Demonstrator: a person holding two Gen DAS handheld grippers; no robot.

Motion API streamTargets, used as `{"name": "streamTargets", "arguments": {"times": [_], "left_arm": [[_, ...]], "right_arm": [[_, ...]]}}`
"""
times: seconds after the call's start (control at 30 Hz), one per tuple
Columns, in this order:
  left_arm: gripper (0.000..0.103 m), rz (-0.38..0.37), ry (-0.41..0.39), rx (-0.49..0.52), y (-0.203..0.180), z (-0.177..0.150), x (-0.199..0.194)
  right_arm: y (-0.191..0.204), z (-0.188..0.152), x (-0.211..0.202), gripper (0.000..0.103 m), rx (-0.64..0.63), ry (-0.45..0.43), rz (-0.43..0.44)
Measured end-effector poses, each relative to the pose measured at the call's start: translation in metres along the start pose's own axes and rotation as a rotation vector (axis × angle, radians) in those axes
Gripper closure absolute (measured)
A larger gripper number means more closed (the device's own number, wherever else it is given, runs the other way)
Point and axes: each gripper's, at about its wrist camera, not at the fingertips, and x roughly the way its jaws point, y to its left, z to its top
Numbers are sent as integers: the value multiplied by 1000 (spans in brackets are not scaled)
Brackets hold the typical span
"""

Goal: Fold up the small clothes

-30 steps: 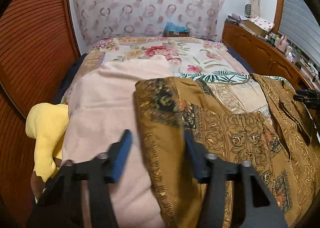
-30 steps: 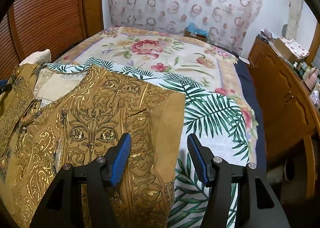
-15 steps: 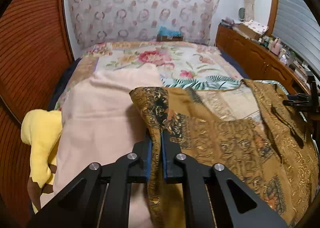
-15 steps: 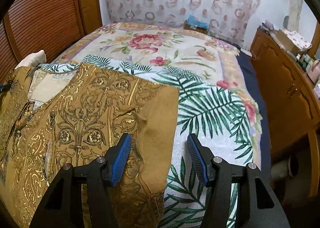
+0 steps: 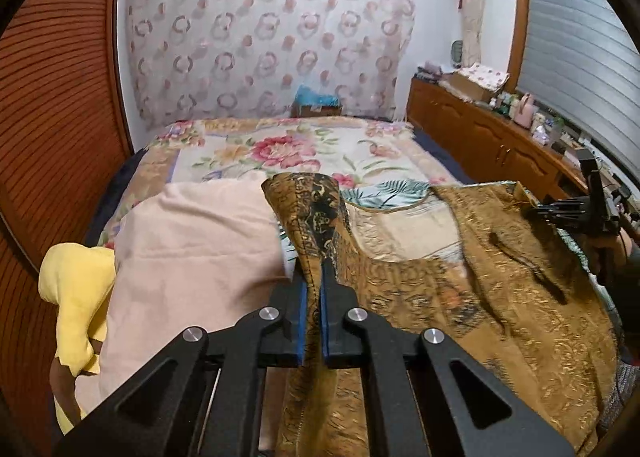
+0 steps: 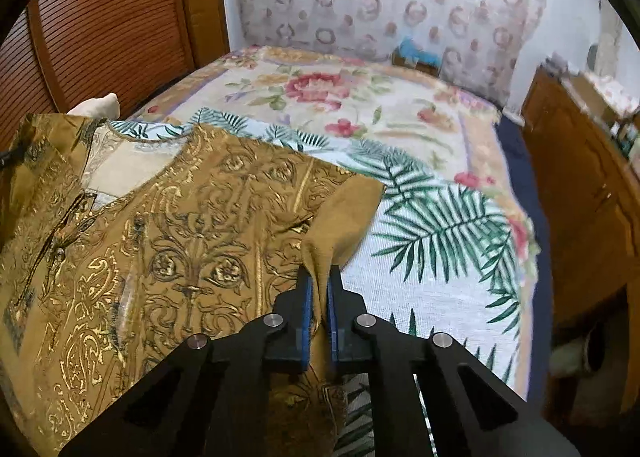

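The left claw [image 5: 313,297] is clamped tight on one edge of the brown-gold patterned garment [image 5: 460,289], pinching it into a raised ridge at frame centre. The right claw [image 6: 318,297] is pressed closed on the opposite plain-brown edge. The garment lies spread on the bed [image 6: 420,117]. The step looks like starting a fold; next, both edges likely need carrying across together. One garment, two claws, one pink cloth [image 5: 192,241], one yellow cloth [image 5: 76,289].
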Motion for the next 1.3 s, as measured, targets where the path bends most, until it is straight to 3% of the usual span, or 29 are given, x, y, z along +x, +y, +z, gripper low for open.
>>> {"name": "streamTargets", "arguments": {"times": [0.2, 0.5, 0.93, 1.1, 1.3], "left_arm": [[97, -42, -60, -4, -14, -8, -44], [97, -54, -109, -20, -21, -56, -114], [97, -39, -116, -104, -20, -140, -203], [97, -16, -73, -98, -26, -165, -216], [97, -5, -26, -52, -32, -172, -213]], "right_arm": [[15, -10, -58, 98, 28, -144, 21], [44, -81, -149, 98, 63, -256, 52], [83, -216, -248, 99, 118, -256, 117], [96, -250, -288, 99, 112, -242, 115], [90, -271, -306, 99, 138, -219, 132]]}}
